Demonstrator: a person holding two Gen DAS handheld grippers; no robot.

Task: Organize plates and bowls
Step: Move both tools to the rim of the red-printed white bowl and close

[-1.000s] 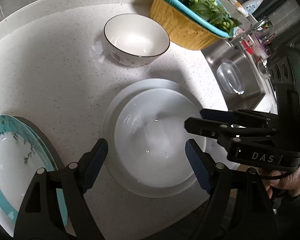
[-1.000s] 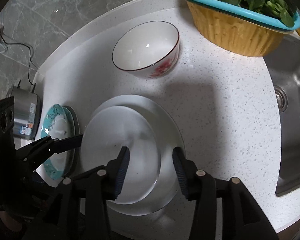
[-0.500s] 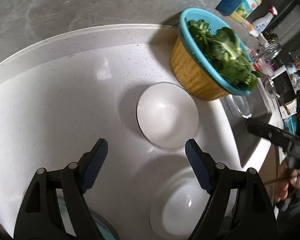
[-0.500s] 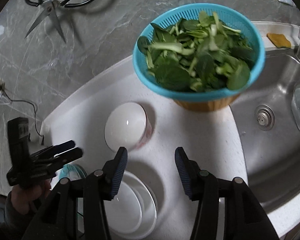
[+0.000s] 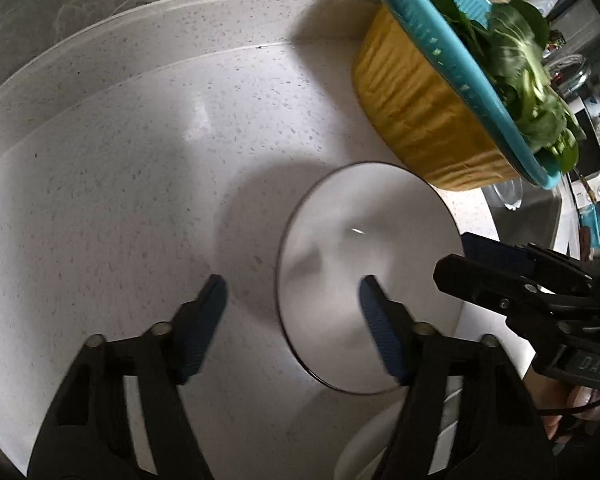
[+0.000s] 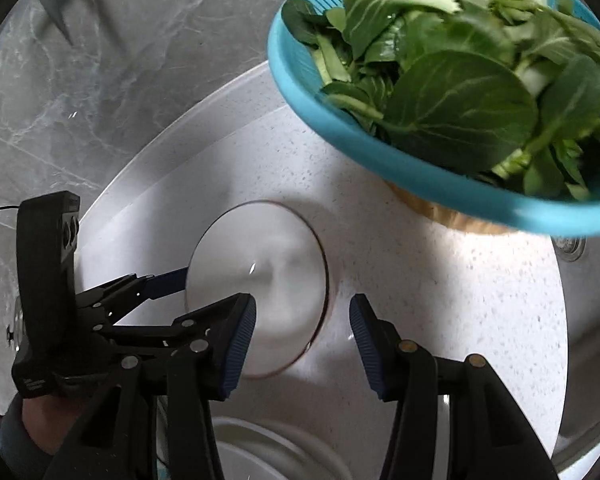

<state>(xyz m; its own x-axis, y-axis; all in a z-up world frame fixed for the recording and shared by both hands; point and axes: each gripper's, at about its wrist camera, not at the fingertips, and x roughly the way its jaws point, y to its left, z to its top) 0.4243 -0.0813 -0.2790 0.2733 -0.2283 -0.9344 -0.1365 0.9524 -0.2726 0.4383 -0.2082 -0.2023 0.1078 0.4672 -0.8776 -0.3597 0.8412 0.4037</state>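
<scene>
— Both grippers hang spread and empty over the bowl: the left gripper (image 5: 292, 308) straddles its near-left rim, the right gripper (image 6: 302, 332) its right rim.

— And the bowl (image 5: 370, 276)?

— On the white counter (image 5: 140, 200), bare room to its left. Just beside it, a blue colander (image 6: 380, 136) holds greens (image 6: 460, 100).

— Plates?

— A white plate (image 6: 260, 452) is cut off at the bottom edge.

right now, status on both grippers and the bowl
Left gripper open, empty; right gripper open, empty. Both straddling the rim of the white bowl, no grip yet. Blue colander of greens close behind the bowl.
</scene>
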